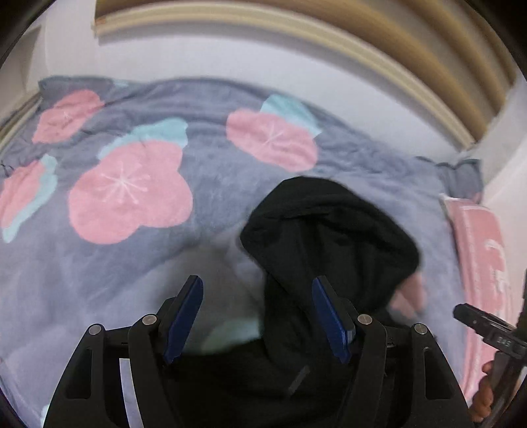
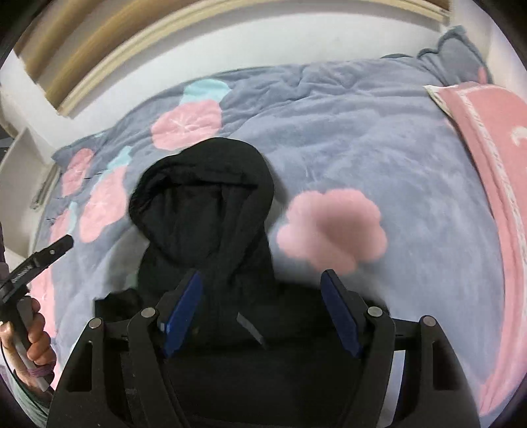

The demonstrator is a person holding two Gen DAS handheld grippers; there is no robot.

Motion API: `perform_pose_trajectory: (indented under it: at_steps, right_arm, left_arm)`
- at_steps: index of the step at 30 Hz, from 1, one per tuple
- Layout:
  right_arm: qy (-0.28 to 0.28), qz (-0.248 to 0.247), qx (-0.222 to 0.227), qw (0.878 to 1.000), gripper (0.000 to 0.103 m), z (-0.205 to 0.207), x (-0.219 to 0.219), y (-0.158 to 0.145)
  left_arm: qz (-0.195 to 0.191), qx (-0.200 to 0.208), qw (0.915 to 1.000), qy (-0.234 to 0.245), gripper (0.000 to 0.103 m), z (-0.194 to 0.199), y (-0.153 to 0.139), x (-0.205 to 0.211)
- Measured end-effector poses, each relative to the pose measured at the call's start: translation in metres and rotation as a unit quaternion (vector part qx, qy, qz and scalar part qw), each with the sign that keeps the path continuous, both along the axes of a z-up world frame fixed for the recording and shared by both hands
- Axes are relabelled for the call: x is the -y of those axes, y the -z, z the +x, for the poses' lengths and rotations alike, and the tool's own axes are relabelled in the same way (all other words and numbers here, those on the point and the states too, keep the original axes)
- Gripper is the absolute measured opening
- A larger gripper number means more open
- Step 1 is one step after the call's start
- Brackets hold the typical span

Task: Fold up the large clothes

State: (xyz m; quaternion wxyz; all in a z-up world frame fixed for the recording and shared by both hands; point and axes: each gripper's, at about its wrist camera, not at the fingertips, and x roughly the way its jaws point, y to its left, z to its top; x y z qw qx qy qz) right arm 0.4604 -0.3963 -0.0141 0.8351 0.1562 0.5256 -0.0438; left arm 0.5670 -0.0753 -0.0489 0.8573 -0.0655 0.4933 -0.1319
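A black hooded garment [image 1: 329, 237] [image 2: 204, 204] lies on the bed, its hood pointing toward the far wall and its body running under both cameras. My left gripper [image 1: 257, 283] hovers over the lower left of the hood, open, with bare blue pads and nothing pinched. My right gripper [image 2: 262, 275] hangs above the garment's neck area, also open and holding nothing. Each gripper shows in the other's view: the right one [image 1: 487, 326] at the right edge, the left one [image 2: 42, 260] at the left edge, gripped by a hand [image 2: 36, 332].
The bed is covered by a grey blanket [image 1: 210, 184] [image 2: 378, 138] with pink and teal flowers. A pink pillow [image 1: 484, 263] [image 2: 487, 164] lies along the right side. A white wall with beige trim [image 1: 296, 29] [image 2: 131, 42] stands behind the bed.
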Motion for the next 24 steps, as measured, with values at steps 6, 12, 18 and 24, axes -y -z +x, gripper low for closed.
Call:
perform_pose_trajectory:
  at_steps: [6, 12, 18, 24]
  right_arm:
    - [0.003, 0.002, -0.014, 1.0, 0.077, 0.057, 0.009, 0.044]
    - [0.005, -0.001, -0.05, 0.999, 0.077, 0.096, 0.006, 0.09]
    - [-0.017, -0.016, -0.021, 1.0, 0.013, 0.096, 0.006, 0.087]
    - [-0.016, 0.029, 0.054, 0.998, 0.011, 0.056, 0.028, 0.034]
  left_arm:
    - [-0.001, -0.03, 0.9995, 0.0, 0.07, 0.049, 0.055, 0.024]
    - [-0.01, -0.051, 0.9986, -0.005, 0.07, 0.081, 0.09, 0.039]
    - [-0.027, -0.073, 0.9967, -0.02, 0.012, 0.111, 0.104, 0.034]
    - [-0.165, 0.011, 0.9862, 0.007, 0.008, 0.058, 0.027, -0.019]
